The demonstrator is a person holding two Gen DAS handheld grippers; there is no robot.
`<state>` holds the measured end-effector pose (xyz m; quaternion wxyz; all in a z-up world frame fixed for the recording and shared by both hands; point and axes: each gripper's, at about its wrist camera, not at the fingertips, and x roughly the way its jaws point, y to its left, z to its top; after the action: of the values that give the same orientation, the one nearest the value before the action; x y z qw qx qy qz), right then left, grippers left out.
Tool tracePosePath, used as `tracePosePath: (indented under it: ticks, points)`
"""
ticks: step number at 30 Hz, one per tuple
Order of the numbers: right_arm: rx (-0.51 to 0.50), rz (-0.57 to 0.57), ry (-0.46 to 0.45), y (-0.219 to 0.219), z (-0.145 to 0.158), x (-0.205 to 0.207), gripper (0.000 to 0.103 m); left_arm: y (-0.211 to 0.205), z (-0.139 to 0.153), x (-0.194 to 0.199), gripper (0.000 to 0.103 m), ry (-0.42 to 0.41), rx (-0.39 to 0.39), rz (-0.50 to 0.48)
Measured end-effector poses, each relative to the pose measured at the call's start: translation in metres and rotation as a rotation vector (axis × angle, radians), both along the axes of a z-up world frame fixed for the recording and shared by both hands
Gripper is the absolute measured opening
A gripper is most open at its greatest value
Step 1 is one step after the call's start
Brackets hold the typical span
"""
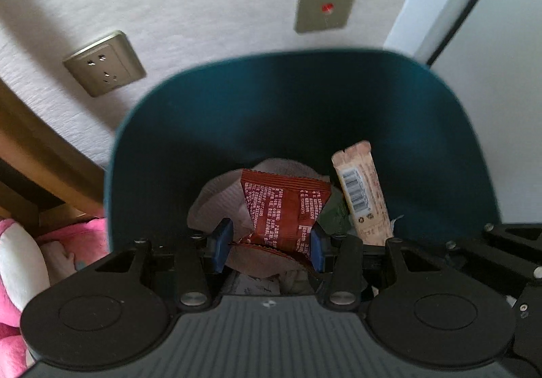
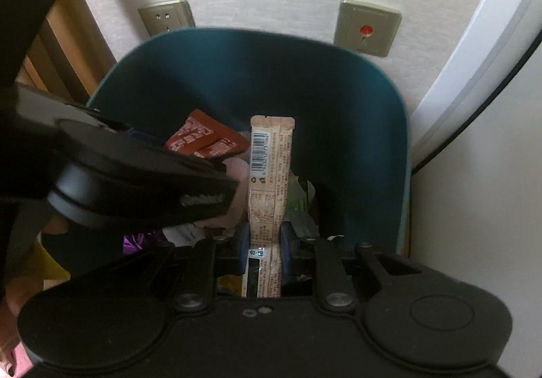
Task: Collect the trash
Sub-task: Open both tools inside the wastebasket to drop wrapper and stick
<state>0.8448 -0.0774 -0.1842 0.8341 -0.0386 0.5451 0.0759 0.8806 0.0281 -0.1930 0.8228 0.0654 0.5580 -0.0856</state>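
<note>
Now the left gripper (image 1: 267,247) pinches a crinkly red snack wrapper (image 1: 284,205), and the right gripper (image 2: 262,242) pinches a long tan bar wrapper (image 2: 269,167) that points far. Both hang just over the dark blue plastic bin (image 1: 440,140). Only the right view shows purple foil (image 2: 139,239).

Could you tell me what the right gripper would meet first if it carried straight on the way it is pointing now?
Probably the trash already lying in the teal bin. The right gripper, shut on the beige wrapper, points down into the bin's mouth, so the wrapper's far end would likely touch that pile first, though depth is unclear.
</note>
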Motion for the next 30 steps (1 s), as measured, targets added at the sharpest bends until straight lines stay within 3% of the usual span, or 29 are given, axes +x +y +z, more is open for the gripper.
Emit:
tracePosePath:
  ticks: [5,15,22,30]
  points:
    - [-0.015,0.019,0.006,0.005,-0.004,0.000,0.020,0.000,-0.016,0.003,0.045,0.047,0.023,-0.003]
    - [-0.010,0.043,-0.006,0.007,-0.002,-0.005,0.034,0.010,-0.018,0.004,0.050,0.082,-0.031,0.013]
    - [0.000,0.032,-0.036,-0.001,0.014,-0.022,0.040,0.007,0.005,-0.013,0.064,0.007,-0.065,-0.004]
    - [0.031,0.033,-0.107,-0.011,0.045,-0.048,0.048,0.009,0.045,-0.046,0.066,-0.102,-0.047,0.002]
